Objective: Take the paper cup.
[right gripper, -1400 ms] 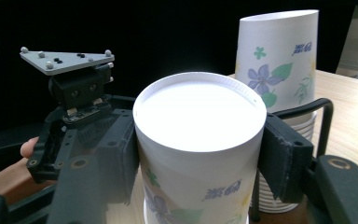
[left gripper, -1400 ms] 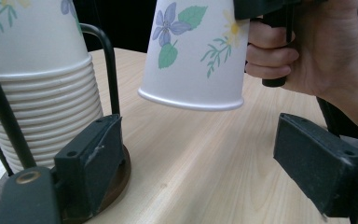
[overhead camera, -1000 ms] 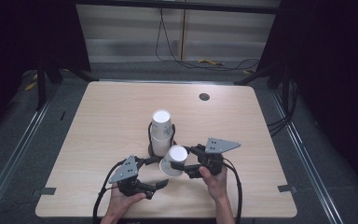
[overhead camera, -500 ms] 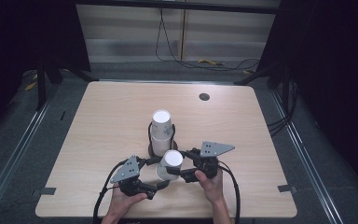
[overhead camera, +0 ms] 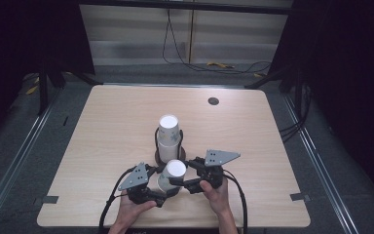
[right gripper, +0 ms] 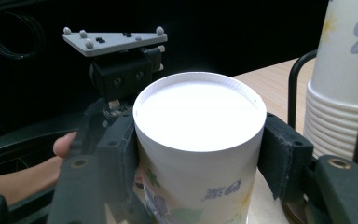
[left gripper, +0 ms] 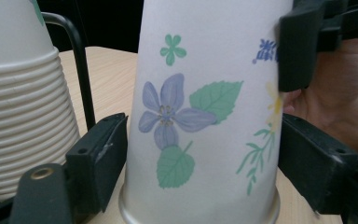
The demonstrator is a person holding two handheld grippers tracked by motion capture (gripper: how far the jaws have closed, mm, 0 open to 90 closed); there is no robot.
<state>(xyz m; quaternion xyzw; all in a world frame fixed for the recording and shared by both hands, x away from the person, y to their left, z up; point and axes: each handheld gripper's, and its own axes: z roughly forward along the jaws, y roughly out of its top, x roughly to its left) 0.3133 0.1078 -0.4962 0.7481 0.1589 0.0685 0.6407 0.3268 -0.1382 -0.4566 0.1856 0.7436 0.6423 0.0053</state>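
— Where's the cup (overhead camera: 170,174)?

— Upside down, near the table's (overhead camera: 253,126) near edge. My right gripper (right gripper: 200,154) is clamped on its upper part. My left gripper (left gripper: 191,163) has just been closing around the lower part; whether its pads touch, I can't quite tell.

— Advice?

— Squeeze gently, keep it clear of the stack (overhead camera: 168,138) just beyond.

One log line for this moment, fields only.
right gripper: shut on cup | left gripper: closing round cup | stack: in holder
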